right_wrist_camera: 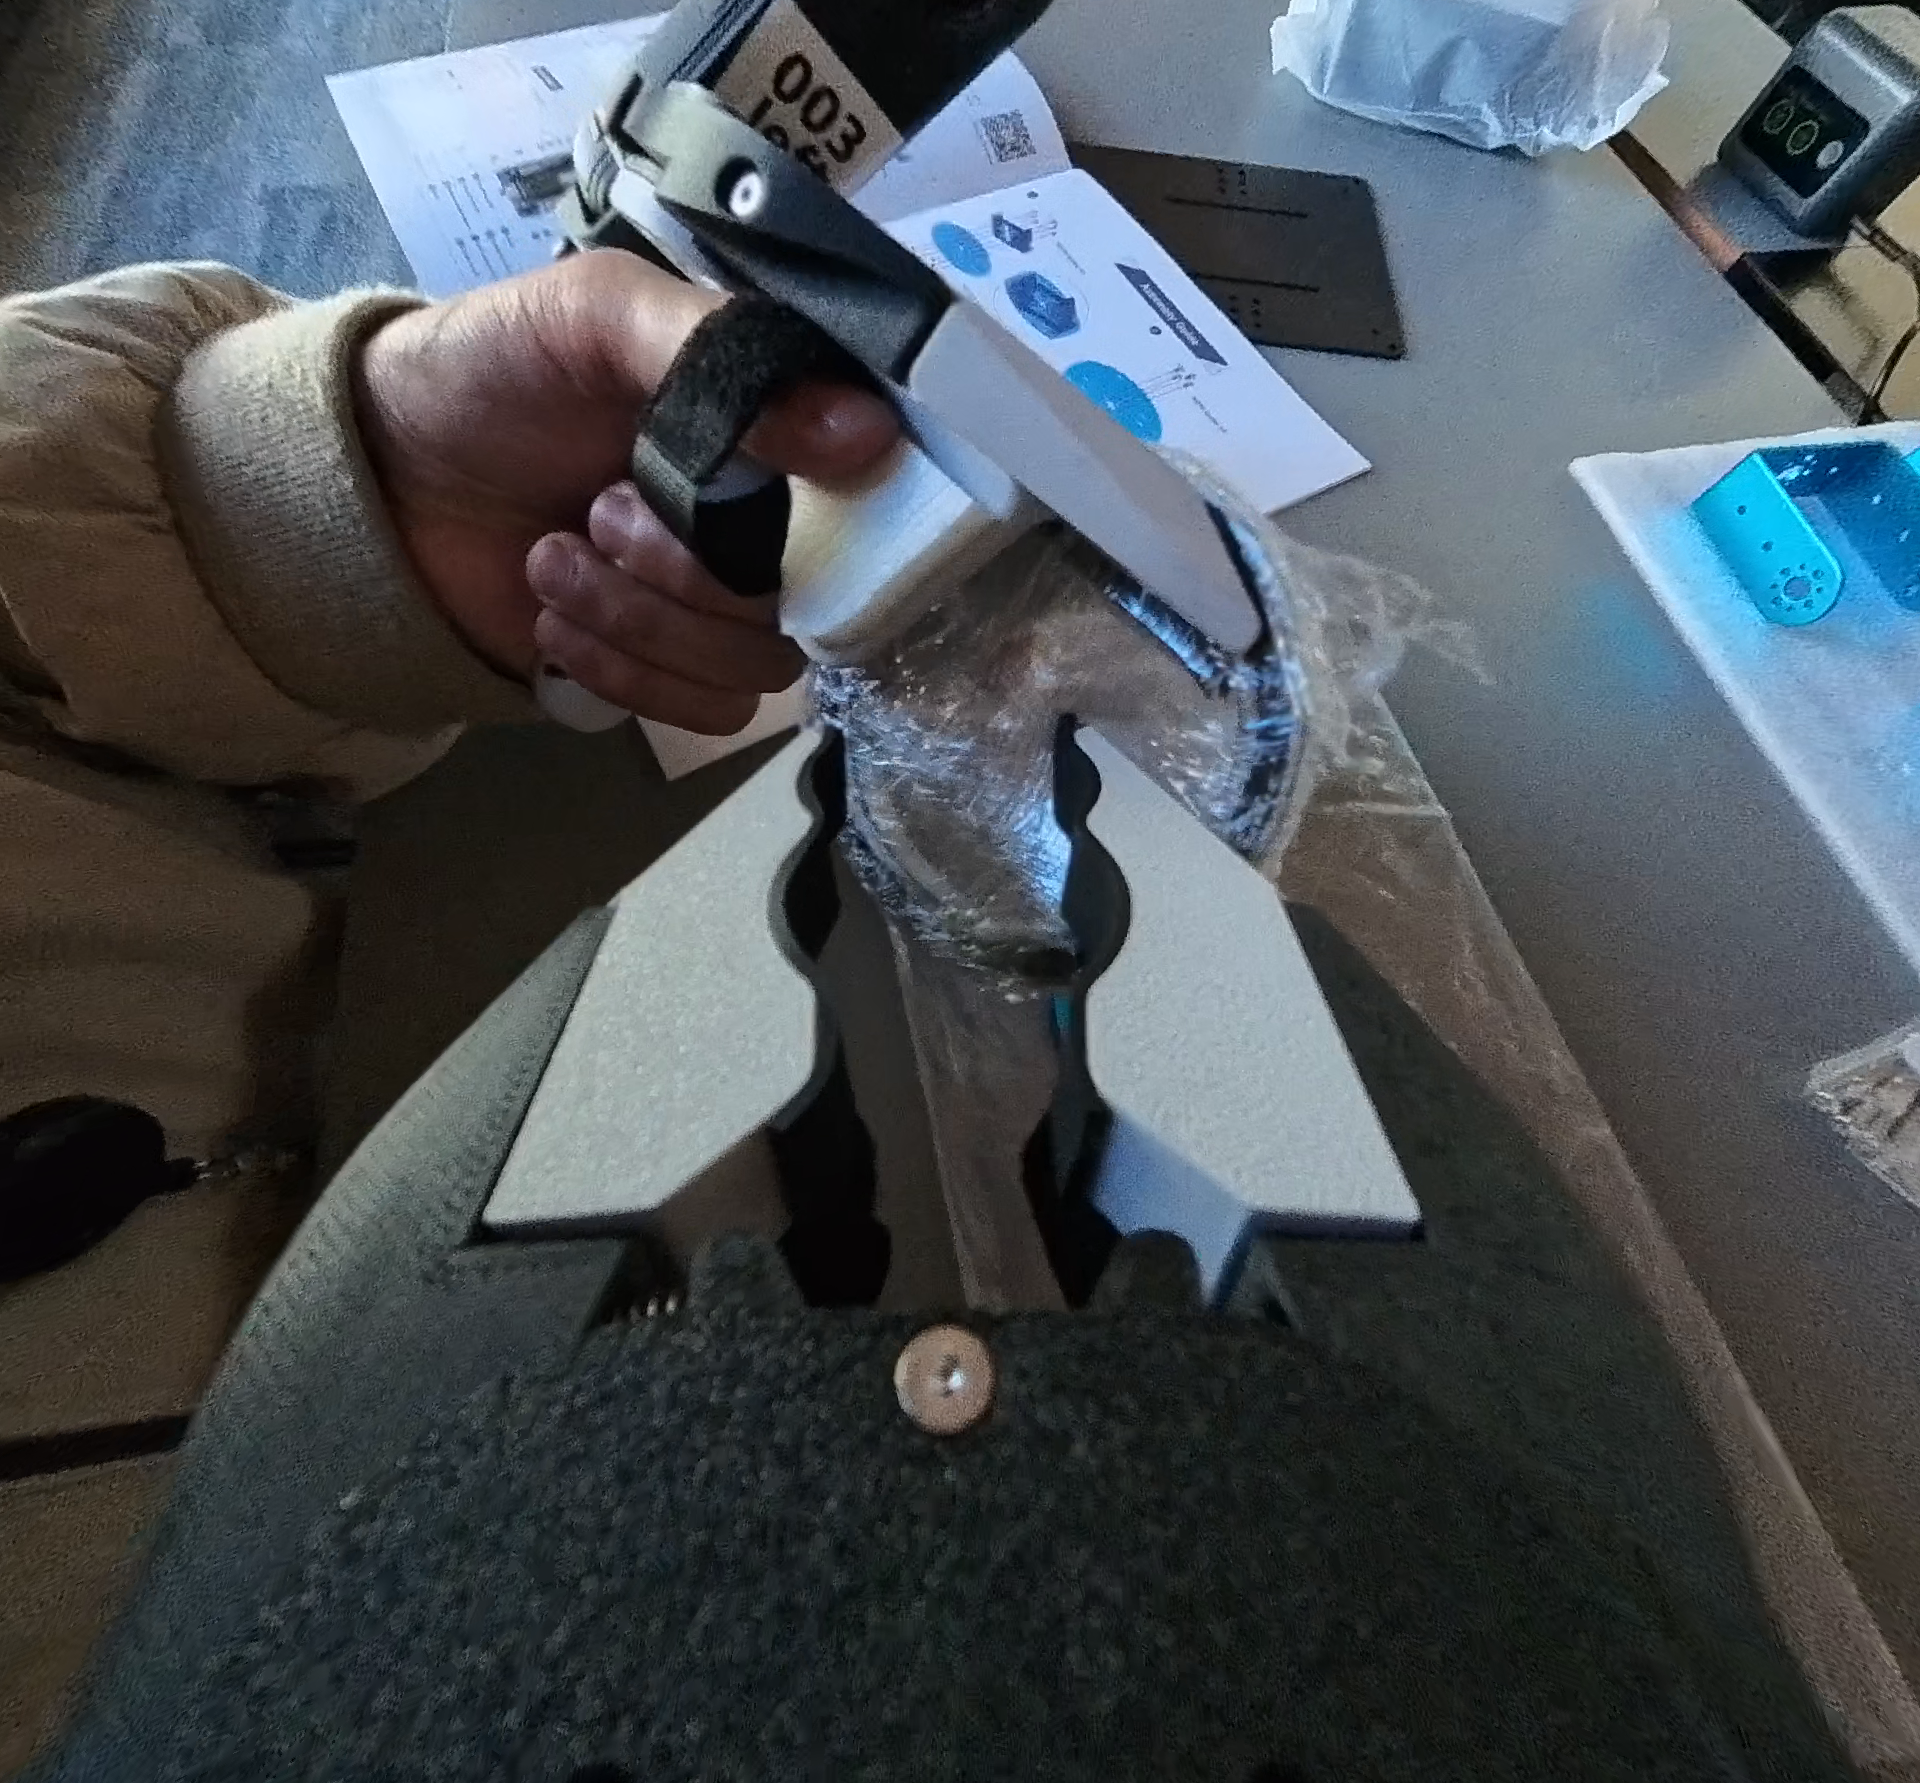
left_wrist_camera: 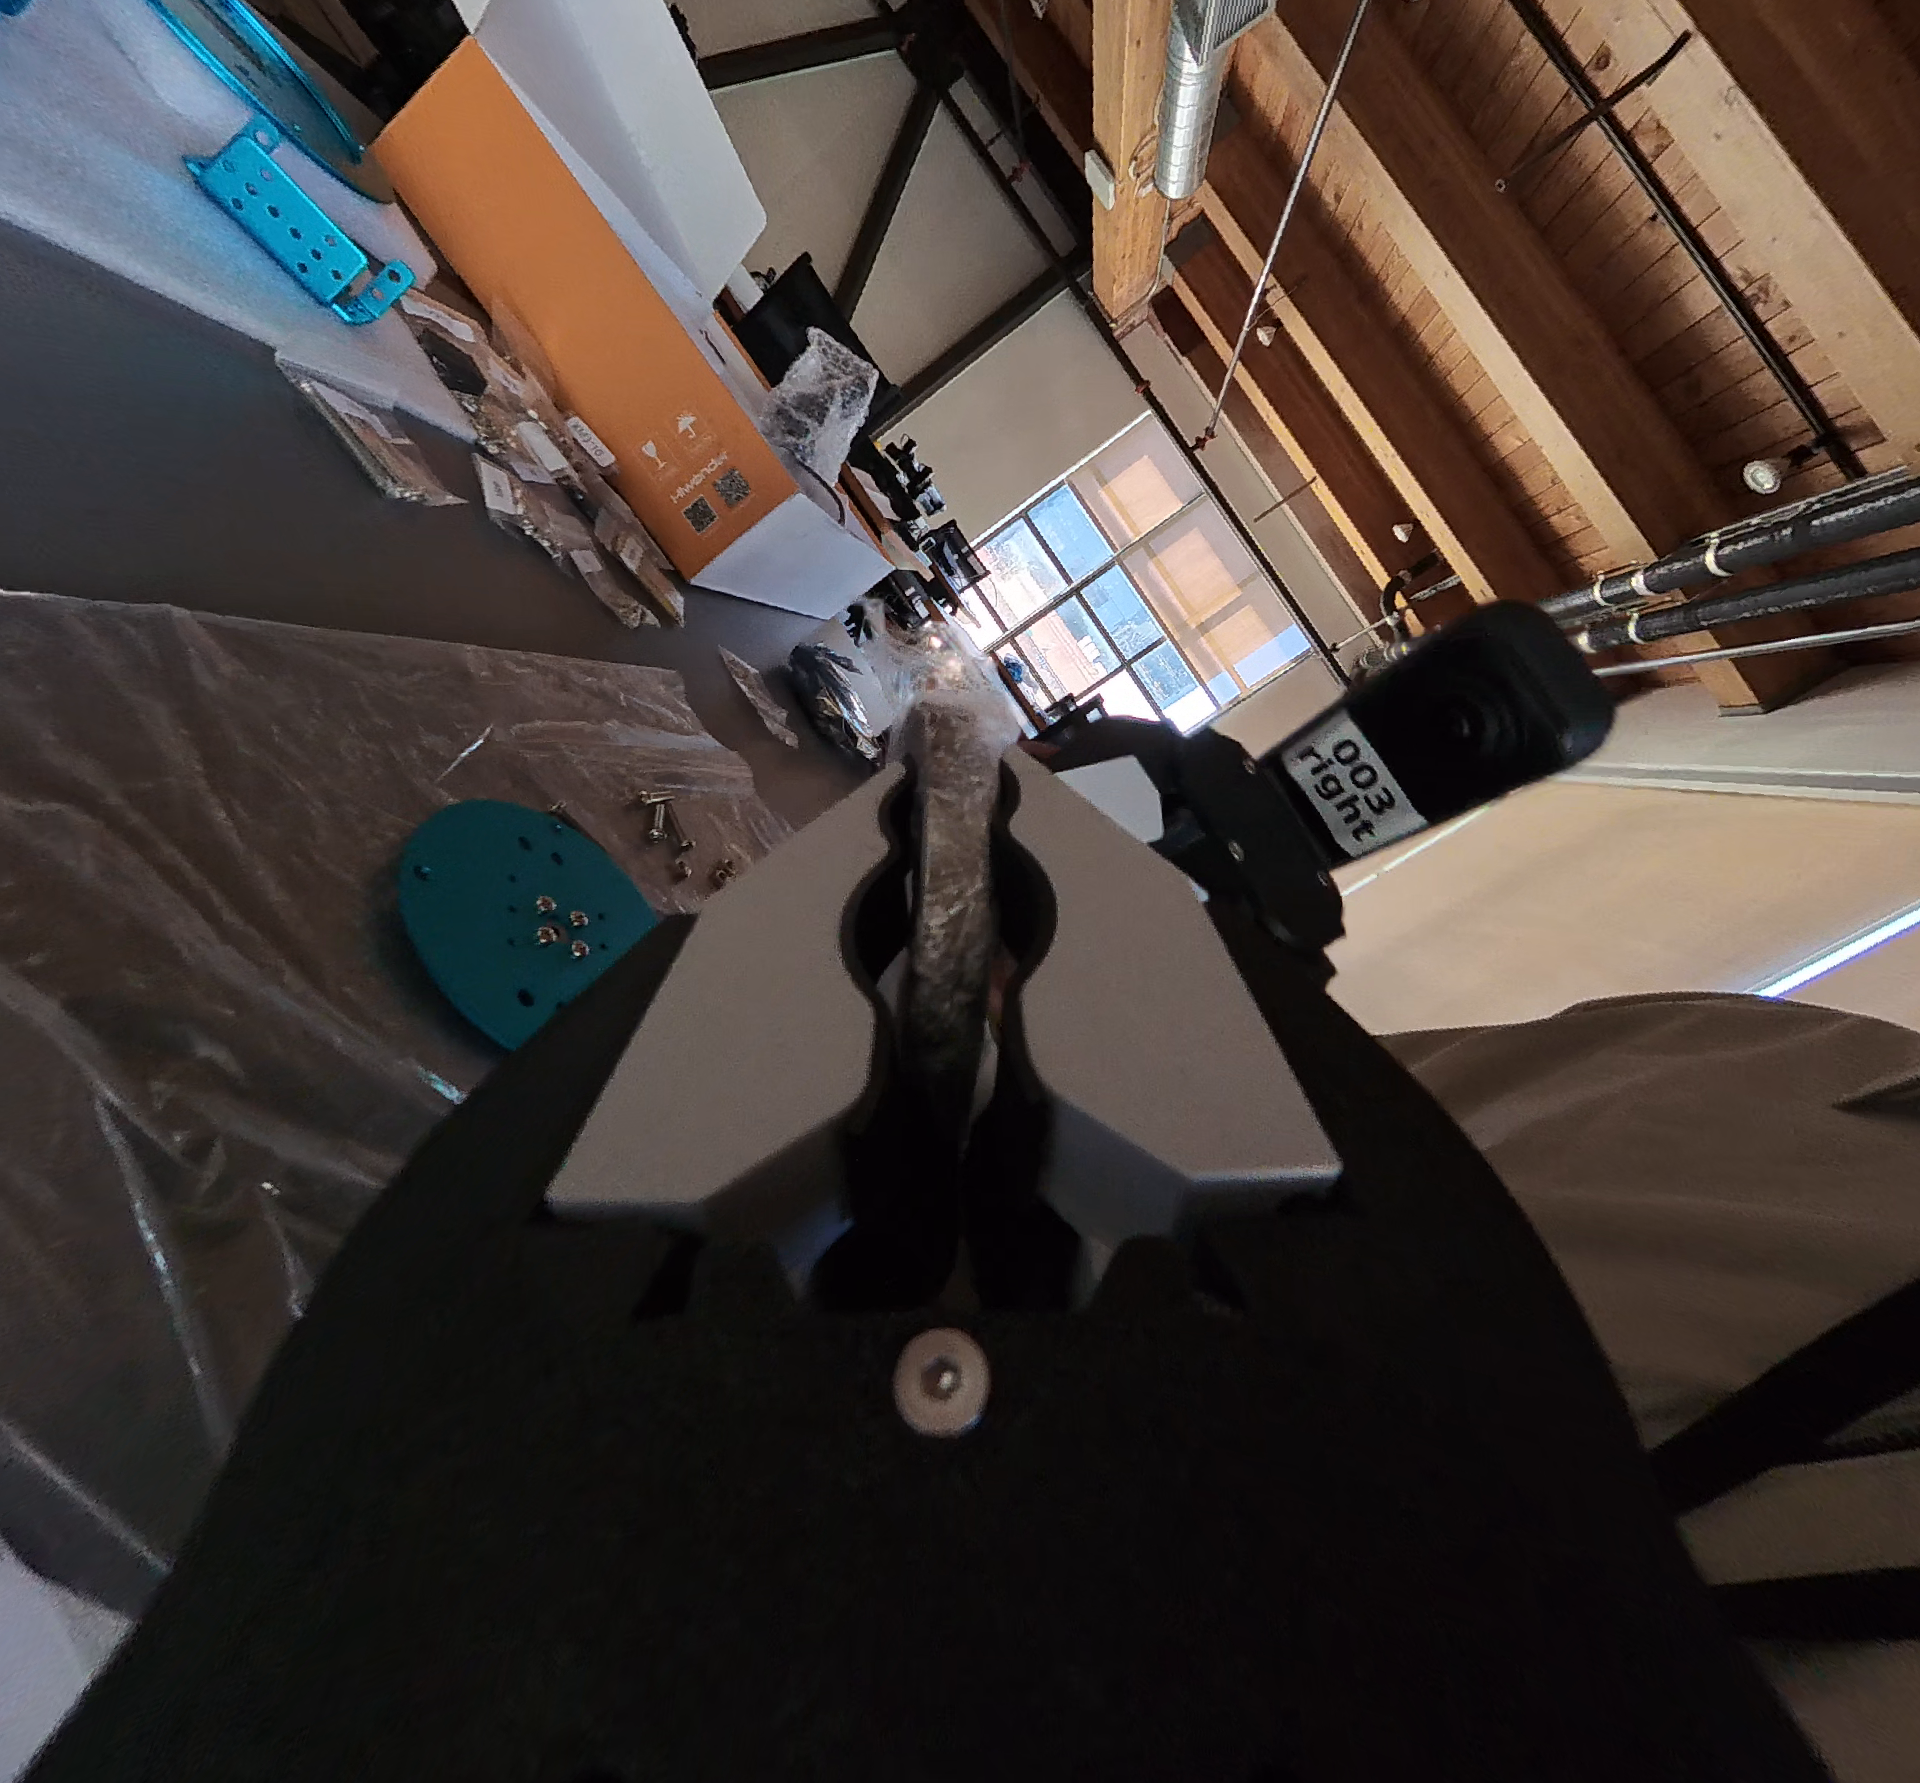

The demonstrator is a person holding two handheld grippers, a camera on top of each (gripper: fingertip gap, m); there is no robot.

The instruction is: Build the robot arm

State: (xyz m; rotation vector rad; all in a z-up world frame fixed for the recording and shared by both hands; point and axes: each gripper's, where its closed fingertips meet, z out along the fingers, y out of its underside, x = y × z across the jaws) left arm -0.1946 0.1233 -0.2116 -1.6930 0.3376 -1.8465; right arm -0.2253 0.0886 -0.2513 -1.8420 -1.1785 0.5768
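My left tool [left_wrist_camera: 951,798] is pinched narrow on a dark ring wrapped in clear plastic film [left_wrist_camera: 948,892], which stands edge-on between its two grey fingers [left_wrist_camera: 774,1027]. The tool points up and out, so most of its view takes in the wooden ceiling and a far window. In the right wrist view that same left tool [right_wrist_camera: 1242,611] comes in from the upper left, gripped by a hand [right_wrist_camera: 540,476] in a tan sleeve with a black strap over one finger, and its white fingers bite the far rim of the wrapped ring [right_wrist_camera: 1262,694].

My right tool [right_wrist_camera: 951,798] is nearly closed on the near part of the same bundle, where the film [right_wrist_camera: 966,798] bunches between its fingers. So both tools hold the one wrapped ring, lifted clear of the worktop [right_wrist_camera: 1558,590] and stretched between them.

Below and left of the left tool lies a teal round plate [left_wrist_camera: 509,912] on a sheet of clear plastic, with a few loose screws [left_wrist_camera: 665,814] just beside it. Farther along the worktop are small parts bags [left_wrist_camera: 540,486], a blue bracket with holes [left_wrist_camera: 296,227] and an orange and white box [left_wrist_camera: 582,310].

Beyond the right tool, an open instruction booklet [right_wrist_camera: 1195,383] lies under the left tool, with a black perforated plate [right_wrist_camera: 1278,247] behind it. A blue metal bracket [right_wrist_camera: 1797,528] sits on a white tray to the right, and a white wrapped bundle [right_wrist_camera: 1475,8] stands at the far end.
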